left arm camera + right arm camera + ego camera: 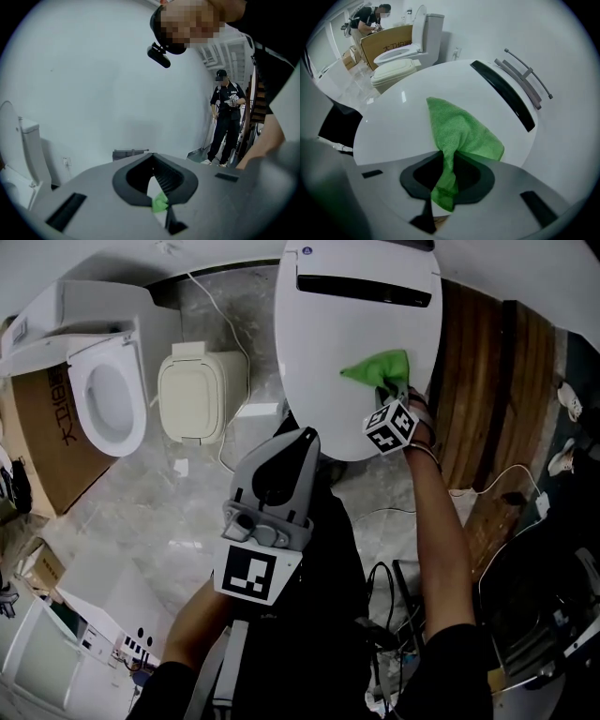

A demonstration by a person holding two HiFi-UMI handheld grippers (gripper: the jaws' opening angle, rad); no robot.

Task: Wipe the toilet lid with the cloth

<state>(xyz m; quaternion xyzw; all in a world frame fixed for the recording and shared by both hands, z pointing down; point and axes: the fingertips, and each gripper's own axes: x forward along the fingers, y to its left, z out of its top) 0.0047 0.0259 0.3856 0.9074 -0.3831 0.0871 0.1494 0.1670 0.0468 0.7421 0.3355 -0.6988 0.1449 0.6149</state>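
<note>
Grey plastic, the left tongs (pixel 305 435) hang in front of the person's dark clothes, short of the toilet. Their jaws are pressed together with nothing between them.

Beyond them the right tongs (pixel 446 152) reach onto the white toilet lid (pixel 328 343), the marker cube sitting over the wrist. They are clamped on one bunched end of the green cloth (pixel 459 124). The rest of the cloth fans out flat on the lid, ahead of the tips, on the right half of the lid as the person faces it. A tail of cloth hangs back between the jaws. A long black slot (pixel 366 289) crosses the lid's far end.

To the left, on the marble floor (pixel 141 493), stands a cream closed seat (pixel 199 390). Past it is a white toilet (pixel 108 399) with its seat open, against a cardboard box (pixel 37 427). Dark wooden boards (pixel 487 381) lie to the right of the lid. Further off, another person (pixel 227 119) in dark clothes stands by the white wall.
</note>
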